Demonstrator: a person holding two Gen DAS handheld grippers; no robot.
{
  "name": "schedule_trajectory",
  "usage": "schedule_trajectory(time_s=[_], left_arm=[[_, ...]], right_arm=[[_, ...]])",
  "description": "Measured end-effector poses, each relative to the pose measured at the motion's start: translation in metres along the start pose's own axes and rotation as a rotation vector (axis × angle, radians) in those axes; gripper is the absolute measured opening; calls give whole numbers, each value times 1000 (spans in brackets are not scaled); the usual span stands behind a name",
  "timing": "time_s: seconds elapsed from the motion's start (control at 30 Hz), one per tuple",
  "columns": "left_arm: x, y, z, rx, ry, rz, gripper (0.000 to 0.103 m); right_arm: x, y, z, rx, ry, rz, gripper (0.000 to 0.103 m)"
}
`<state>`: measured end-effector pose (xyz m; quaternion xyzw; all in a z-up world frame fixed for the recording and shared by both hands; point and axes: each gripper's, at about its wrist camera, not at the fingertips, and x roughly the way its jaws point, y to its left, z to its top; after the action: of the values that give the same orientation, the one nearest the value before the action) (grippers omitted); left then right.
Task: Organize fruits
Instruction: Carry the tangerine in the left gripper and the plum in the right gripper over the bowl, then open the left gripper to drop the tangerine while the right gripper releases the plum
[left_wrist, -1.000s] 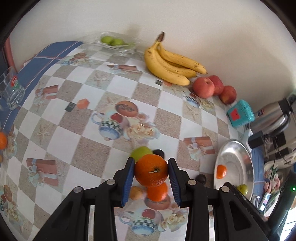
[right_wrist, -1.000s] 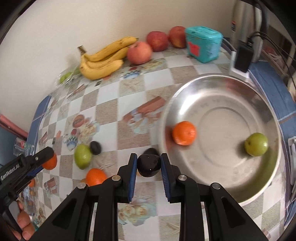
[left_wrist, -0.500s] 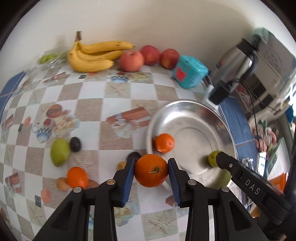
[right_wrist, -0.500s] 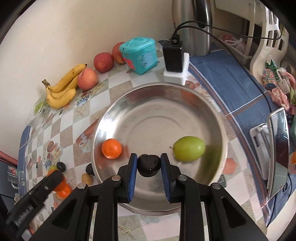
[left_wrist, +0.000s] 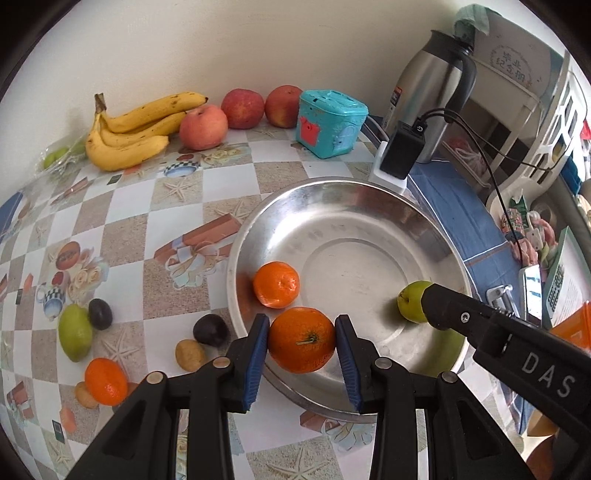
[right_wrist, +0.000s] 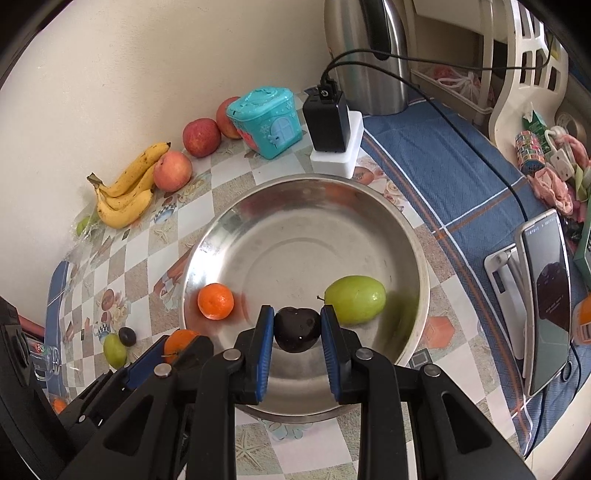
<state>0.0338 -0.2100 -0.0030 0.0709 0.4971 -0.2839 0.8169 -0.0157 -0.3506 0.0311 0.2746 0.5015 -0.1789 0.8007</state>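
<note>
My left gripper is shut on an orange and holds it over the near left rim of the steel bowl. My right gripper is shut on a dark plum above the bowl's near side. In the bowl lie a small orange and a green fruit. On the table left of the bowl lie two dark plums, a green fruit, an orange and small brown fruits.
Bananas and three red apples lie along the back wall. A teal box, a black charger and a steel kettle stand behind the bowl. A phone on a stand is at the right.
Both grippers have moved right, out over the steel bowl, each still holding its fruit. The bowl now fills the middle of both views.
</note>
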Motion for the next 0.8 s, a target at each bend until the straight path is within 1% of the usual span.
schedule_trajectory(time_s=[0.17,0.6,0.8], left_arm=[[8,-8,-3,33,4,7,39],[24,-11,-12,76,29,50,39],[25,-13,-13,81,34,58,40]], right_arm=[[1,-3,0,13,1,1,27],[49,-19,-8,55,140,-15,27],[49,-20,-10,58,149,-35,27]])
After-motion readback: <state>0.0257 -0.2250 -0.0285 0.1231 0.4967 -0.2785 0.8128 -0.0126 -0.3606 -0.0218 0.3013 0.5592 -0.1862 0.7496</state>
